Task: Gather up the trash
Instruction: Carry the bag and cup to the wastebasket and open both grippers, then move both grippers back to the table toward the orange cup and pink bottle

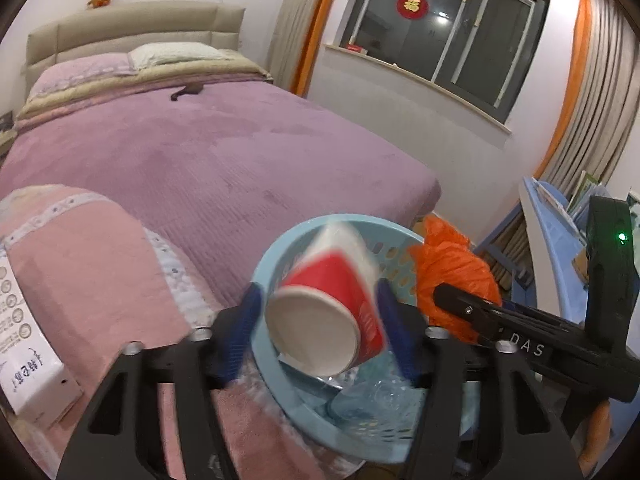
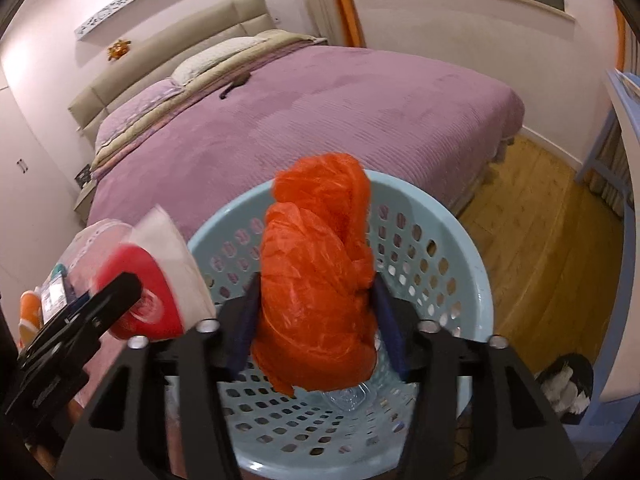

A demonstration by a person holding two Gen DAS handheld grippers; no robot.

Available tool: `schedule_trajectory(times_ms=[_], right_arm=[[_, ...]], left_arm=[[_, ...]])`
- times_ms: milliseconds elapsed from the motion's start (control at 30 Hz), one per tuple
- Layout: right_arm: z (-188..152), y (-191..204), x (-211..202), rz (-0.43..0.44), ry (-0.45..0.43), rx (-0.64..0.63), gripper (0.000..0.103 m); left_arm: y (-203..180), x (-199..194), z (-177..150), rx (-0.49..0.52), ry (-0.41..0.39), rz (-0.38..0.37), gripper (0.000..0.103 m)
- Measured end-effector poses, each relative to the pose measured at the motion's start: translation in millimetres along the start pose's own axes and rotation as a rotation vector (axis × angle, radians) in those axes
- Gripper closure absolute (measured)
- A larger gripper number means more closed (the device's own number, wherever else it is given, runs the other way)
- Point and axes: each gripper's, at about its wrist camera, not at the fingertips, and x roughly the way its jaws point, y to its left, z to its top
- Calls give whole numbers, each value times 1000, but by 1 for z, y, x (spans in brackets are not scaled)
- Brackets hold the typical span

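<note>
My left gripper (image 1: pixel 320 320) is shut on a red and white paper cup (image 1: pixel 328 300), held tilted over the rim of a light blue perforated basket (image 1: pixel 276 364). My right gripper (image 2: pixel 316 320) is shut on a crumpled orange plastic bag (image 2: pixel 320 276) and holds it above the same basket (image 2: pixel 472 280). The cup also shows in the right wrist view (image 2: pixel 156 280), at the left beside the basket. The orange bag shows in the left wrist view (image 1: pixel 452 280) at the right. Clear plastic trash (image 2: pixel 348 396) lies in the basket's bottom.
A bed with a purple cover (image 1: pixel 224 160) fills the background. A pink folded blanket (image 1: pixel 80 280) and a white box (image 1: pixel 28 364) lie at the left. A blue chair (image 1: pixel 552 240) stands at the right. A dark bin with white paper (image 2: pixel 568 384) sits on the wooden floor (image 2: pixel 532 248).
</note>
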Motion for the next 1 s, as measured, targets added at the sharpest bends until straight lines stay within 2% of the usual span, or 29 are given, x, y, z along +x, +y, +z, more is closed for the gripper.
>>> schedule_trajectory(times_ms=[33,267,600,833,1000], right_arm=[[0,-1,0,-2,0,1,49],[-2,-2,-5,10,-4,4,49],[-6,25,-33,43,-46,-45,49],[-9,64,-63,94,-94,-118,49],[-15,101,-78,143,-116,-187,49]], left_arm=[[-1,-2,-1,3,-9,8,28],[4,-18,-2,-27,-20,-15,28],[13,-63,-2,-55,-86,-17,28],[28,-116,-6,-80,-158,-3,28],[55,-158,-14,-136,-203,31,28]])
